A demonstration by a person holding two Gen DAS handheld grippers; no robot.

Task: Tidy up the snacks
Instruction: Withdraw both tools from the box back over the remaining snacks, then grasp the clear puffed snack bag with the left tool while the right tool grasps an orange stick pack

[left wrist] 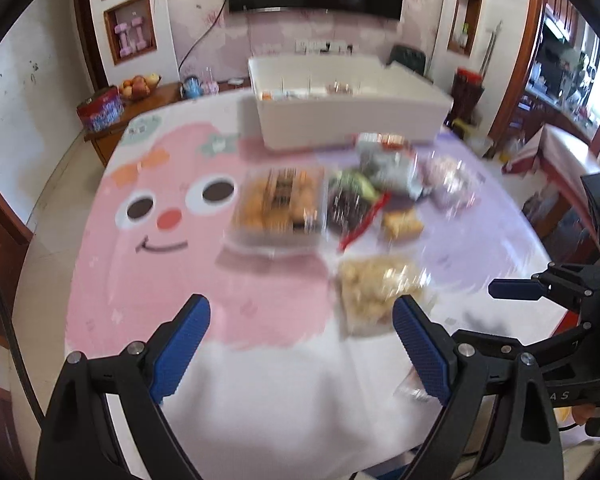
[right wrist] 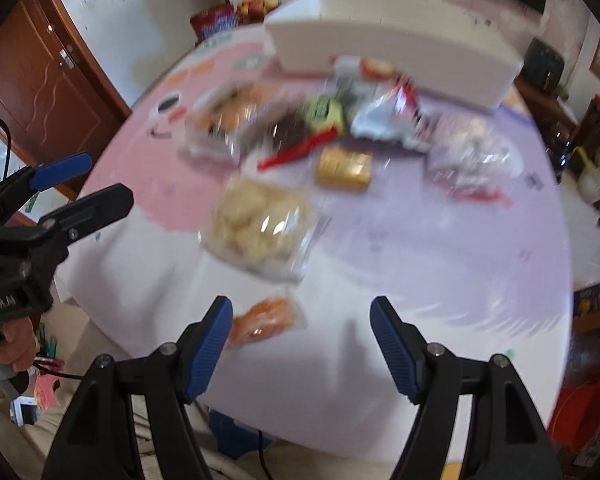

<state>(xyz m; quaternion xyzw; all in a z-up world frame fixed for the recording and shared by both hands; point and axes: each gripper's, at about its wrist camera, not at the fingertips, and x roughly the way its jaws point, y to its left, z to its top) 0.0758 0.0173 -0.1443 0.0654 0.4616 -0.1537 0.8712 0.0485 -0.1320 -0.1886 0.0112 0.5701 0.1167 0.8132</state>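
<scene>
Both tongs wide, empty: left gripper (left wrist: 300,344), right gripper (right wrist: 300,344). Nearest clear puff-snack bag (right wrist: 260,224): light, crinkly, crushable; pinch sealed edge. White bin (left wrist: 352,116) beyond.

Left gripper (left wrist: 302,322): black frame, blue ribbed pads, jaws spread. Right gripper (right wrist: 302,330): same black and blue. Tablecloth (left wrist: 260,380): pink cartoon face with dark eyes and orange-red nose ahead-left of the left jaws, lilac ahead-right, white beneath. Pale yellow snack bag (left wrist: 380,292) in clear wrap just ahead of the left gripper's right pad. Orange packet (right wrist: 266,318) beside the right gripper's left pad. White storage box (left wrist: 352,108) far ahead.
</scene>
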